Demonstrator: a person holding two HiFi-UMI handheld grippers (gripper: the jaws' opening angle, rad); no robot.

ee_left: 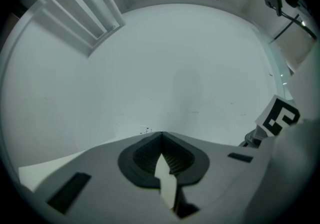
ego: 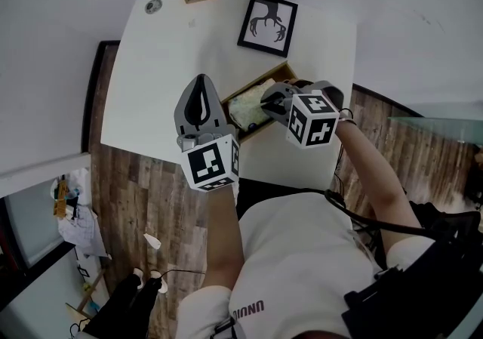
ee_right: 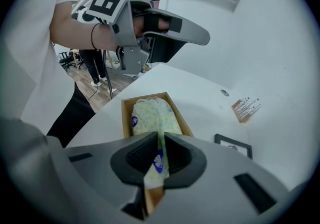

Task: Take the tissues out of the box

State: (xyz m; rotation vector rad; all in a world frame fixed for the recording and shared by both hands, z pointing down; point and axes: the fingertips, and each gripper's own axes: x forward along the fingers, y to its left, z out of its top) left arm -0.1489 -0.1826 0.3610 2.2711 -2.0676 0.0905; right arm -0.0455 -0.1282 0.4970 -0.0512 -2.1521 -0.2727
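"UNUD" on white shirt (ego: pixel 290 266)

Left gripper (ego: pixel 201 87) level, closed; right gripper (ee_right: pixel 159 137) angled down, clamped.

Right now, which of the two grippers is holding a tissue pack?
The right gripper, over the wooden box: a patterned tissue pack is pinched between its jaws. The left gripper is shut with nothing between its jaws.

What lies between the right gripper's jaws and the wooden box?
The tissue pack: the right gripper is shut on its near end, and the rest lies in the box. The right gripper view shows it.
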